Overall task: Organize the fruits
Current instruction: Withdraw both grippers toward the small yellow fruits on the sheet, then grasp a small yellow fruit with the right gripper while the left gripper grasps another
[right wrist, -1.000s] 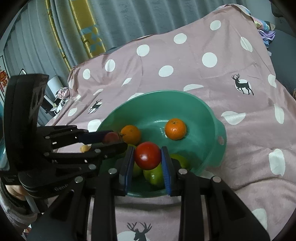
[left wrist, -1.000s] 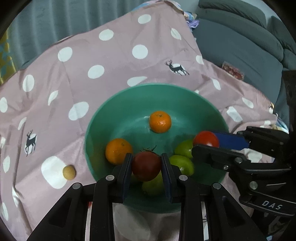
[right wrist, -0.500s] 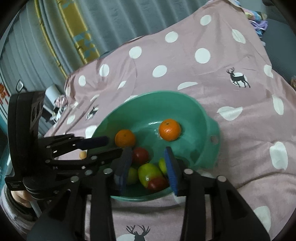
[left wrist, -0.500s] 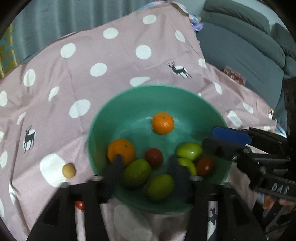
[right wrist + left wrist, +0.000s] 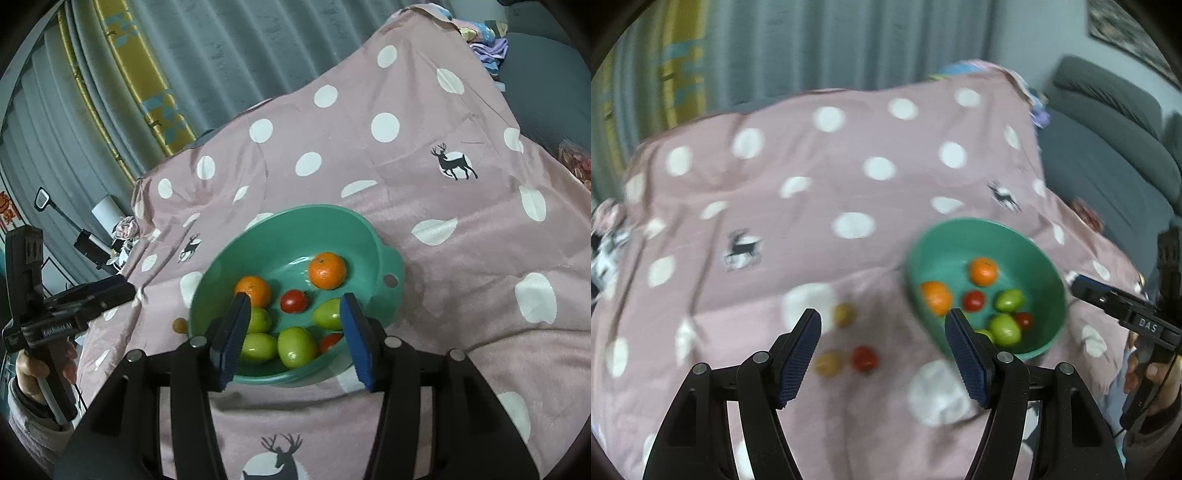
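Bowl (image 5: pixel 388 254) near cloth (image 5: pixel 480 295) edge; grippers opening, empty.

We see the bowl (image 5: pixel 388 258) on the cloth-covered table (image 5: pixel 461 229), holding eight fruits. Left of the bowl, on the cloth, lie three small fruits (image 5: pixel 864 358), near together.

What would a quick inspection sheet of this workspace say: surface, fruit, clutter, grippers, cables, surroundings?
Surface: pink cloth with white dots and deer prints.
Job's things: green bowl holding two oranges, two small red fruits and four green fruits; three small fruits lie loose on the cloth beside it.
Clutter: crumpled fabrics at the far corner.
Grippers: left gripper and right gripper both opening, nothing between the jaws.
Cables: a thin cable by the right hand.
Surroundings: grey curtains, grey sofa.
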### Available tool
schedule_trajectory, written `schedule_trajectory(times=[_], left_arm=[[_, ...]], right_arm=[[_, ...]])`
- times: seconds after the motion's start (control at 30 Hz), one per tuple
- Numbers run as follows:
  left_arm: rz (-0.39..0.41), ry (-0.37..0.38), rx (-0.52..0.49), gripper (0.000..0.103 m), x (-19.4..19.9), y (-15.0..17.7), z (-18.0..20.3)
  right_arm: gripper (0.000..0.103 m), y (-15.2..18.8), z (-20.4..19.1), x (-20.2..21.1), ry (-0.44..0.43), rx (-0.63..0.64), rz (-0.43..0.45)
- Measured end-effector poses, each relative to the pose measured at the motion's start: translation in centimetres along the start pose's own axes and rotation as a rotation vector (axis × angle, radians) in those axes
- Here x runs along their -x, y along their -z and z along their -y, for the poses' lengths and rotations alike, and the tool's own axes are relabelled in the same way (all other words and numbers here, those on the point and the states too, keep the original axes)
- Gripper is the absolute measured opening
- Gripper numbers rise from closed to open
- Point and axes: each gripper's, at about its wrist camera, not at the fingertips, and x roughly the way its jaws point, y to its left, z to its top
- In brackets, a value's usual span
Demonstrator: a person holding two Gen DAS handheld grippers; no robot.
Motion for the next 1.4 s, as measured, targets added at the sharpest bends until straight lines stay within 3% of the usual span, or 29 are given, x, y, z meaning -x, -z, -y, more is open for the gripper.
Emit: schedule_trajectory(times=[0.3,0.6,0.83,1.03,1.2,1.4], left_arm=[[0.015,-0.108,0.125,0.07,4.1,3.4,-5.5],[-0.026,-0.13,0.197,0.069,5.3,7.4,-8.3],[-0.098,-0.075,0.22,0.07,3.0,9.6,-7.4],[-0.128,-0.045,0.196,0.069,0.1,8.8,-5.9],[-0.129,-0.058,0.12,0.07,-2.5,7.2,-5.0],[-0.149,-0.05,0.105,0.069,-5.2,6.3,-5.4]], right_arm=[[0.053,0.3,-3.2,0.8,-0.06,0.07,-0.01],[0.054,1.5,-7.4,0.2,-0.144,0.171,-0.065],[0.054,2.9,-9.9,-1.7,-0.189,0.227,-0.144],[0.054,3.3,-11.8,-3.7,-0.199,0.266,-0.196],[0.054,1.8,-13.9,-6.1,-0.178,0.342,-0.228],[0.052,-0.6,-17.0,-10.8,-0.143,0.422,-0.275]])
